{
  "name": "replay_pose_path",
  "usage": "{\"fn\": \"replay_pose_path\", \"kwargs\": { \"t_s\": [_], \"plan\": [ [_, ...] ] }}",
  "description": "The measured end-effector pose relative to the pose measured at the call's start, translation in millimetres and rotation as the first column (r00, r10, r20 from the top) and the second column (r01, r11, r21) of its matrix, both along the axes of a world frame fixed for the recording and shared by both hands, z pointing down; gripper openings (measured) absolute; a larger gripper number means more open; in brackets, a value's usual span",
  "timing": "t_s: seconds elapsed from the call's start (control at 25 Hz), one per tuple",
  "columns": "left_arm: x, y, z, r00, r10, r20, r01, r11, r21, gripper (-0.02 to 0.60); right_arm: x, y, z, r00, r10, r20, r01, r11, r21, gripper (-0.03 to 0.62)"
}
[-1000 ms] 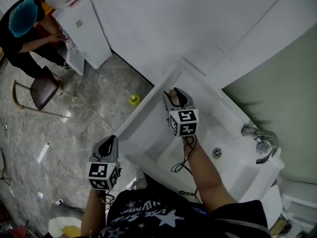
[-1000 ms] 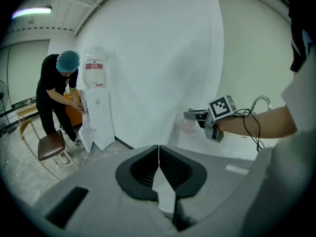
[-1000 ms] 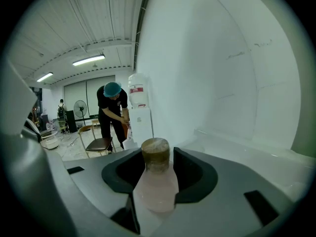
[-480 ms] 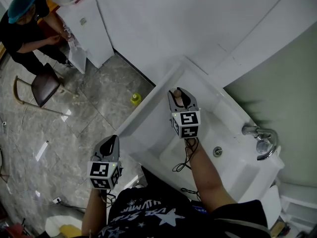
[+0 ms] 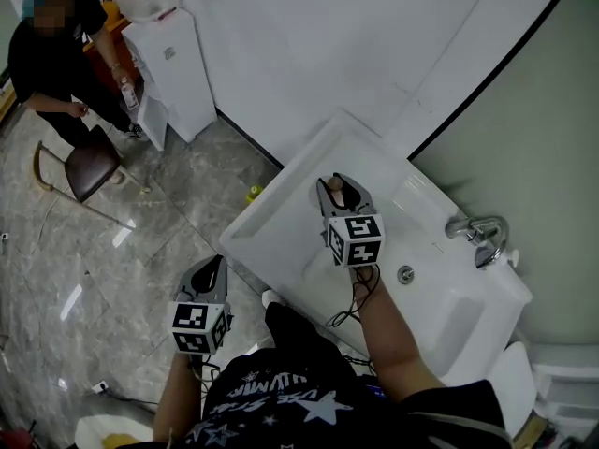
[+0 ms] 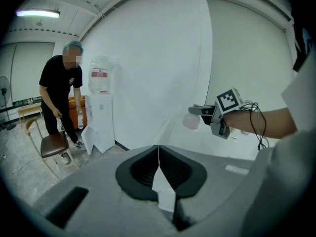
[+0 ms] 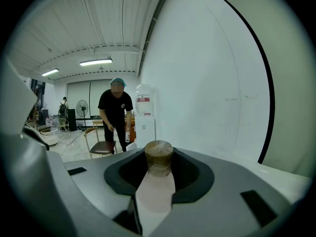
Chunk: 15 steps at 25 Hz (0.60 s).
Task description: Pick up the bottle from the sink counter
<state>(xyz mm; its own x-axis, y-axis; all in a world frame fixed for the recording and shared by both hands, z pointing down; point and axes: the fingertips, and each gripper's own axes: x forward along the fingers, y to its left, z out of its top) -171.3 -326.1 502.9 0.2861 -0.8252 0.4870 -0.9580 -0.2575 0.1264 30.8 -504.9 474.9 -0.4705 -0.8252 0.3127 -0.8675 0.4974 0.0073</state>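
A small pale-pink bottle with a brown cap stands upright between the jaws of my right gripper, which is shut on it. In the head view that right gripper is over the left part of the white sink counter, and only the bottle's cap shows between the fingers. The left gripper view shows the bottle hanging from the right gripper in front of the white wall. My left gripper is low over the floor, left of the counter. Its jaws are shut and empty.
A chrome faucet and the basin drain lie to the right of the bottle. On the grey floor are a small yellow-green object, a brown chair and a white water dispenser with a person beside it.
The head view has swung a little. My right gripper stays around the bottle over the counter's left part. The person by the dispenser has straightened up. My left gripper has barely moved.
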Motion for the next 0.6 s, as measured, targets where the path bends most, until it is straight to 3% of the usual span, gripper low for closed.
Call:
{"fn": "replay_pose_path", "kwargs": {
  "t_s": [0.6],
  "plan": [
    [2.6, 130.5, -26.9, 0.999, 0.025, -0.023, -0.022, 0.993, 0.112, 0.021, -8.7, 158.5, -38.0, 0.999, -0.026, 0.018, 0.026, 0.999, 0.04, 0.138]
  ]
}}
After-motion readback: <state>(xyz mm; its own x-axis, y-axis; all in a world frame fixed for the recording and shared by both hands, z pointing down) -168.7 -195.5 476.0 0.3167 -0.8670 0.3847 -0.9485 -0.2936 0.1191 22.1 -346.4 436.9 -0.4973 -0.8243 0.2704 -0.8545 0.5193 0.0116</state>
